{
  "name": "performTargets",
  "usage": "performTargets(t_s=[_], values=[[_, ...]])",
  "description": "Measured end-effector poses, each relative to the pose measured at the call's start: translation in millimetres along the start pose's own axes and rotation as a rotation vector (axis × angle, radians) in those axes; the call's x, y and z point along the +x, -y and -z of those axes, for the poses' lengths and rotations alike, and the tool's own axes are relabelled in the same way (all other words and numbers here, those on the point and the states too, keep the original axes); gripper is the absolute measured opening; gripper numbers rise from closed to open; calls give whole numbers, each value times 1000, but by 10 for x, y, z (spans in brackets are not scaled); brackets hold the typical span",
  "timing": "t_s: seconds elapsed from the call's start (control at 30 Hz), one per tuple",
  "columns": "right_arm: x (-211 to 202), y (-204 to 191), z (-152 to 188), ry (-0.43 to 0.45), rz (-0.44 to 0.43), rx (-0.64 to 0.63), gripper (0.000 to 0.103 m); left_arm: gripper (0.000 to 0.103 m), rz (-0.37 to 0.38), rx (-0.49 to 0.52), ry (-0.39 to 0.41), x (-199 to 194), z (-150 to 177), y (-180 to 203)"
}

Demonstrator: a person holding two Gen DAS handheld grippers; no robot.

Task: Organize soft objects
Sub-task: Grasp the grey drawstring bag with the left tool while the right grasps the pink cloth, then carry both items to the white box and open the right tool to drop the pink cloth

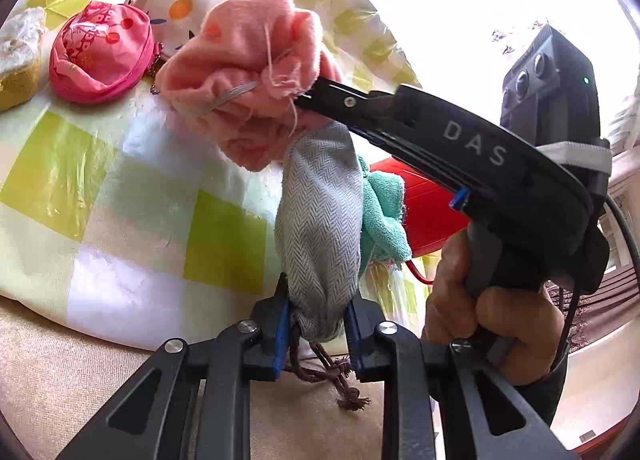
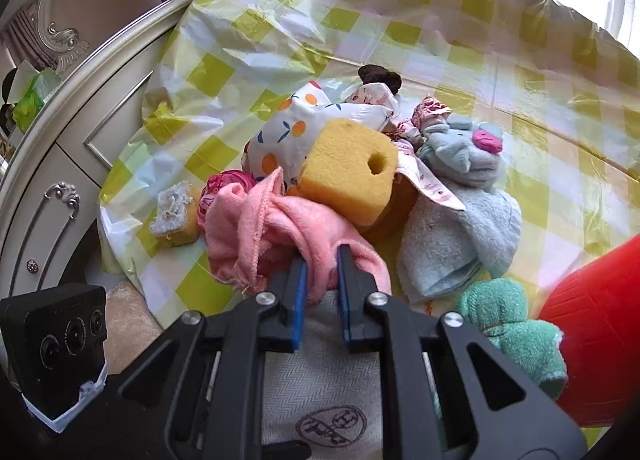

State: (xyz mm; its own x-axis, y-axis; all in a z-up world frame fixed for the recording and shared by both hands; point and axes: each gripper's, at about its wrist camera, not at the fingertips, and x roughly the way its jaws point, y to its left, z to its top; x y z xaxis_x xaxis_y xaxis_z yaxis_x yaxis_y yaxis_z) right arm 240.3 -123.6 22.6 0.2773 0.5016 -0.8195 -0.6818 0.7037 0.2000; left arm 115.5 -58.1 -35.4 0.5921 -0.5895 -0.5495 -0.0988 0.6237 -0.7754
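Pink cloth (image 2: 280, 236) is being pinched tight by the right gripper (image 2: 320, 260) above the grey drawstring bag (image 1: 320, 227), which is being held by the left gripper (image 1: 316, 316). Most soft things, like the yellow sponge (image 2: 348, 167) and blue towel (image 2: 460, 244), are still being left piled on the checked tablecloth (image 2: 520, 59). Open room is being left at the far side; the red ball (image 2: 600, 340) is crowding the near edge.

Both wrist fisheyes look down, close, from opposite sides, sharing the pink cloth (image 1: 248, 71) and checkered table cover (image 2: 400, 11).
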Motion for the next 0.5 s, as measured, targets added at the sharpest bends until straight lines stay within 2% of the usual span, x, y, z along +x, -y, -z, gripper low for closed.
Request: performTargets(t_s=[0.23,0.5], values=[[-510,146,47,114,-26,79,16,23,-28,62,27,-114,68,93],[-1059,327,188,215,-17,145,16,23,-34,54,77,-193,130,147]])
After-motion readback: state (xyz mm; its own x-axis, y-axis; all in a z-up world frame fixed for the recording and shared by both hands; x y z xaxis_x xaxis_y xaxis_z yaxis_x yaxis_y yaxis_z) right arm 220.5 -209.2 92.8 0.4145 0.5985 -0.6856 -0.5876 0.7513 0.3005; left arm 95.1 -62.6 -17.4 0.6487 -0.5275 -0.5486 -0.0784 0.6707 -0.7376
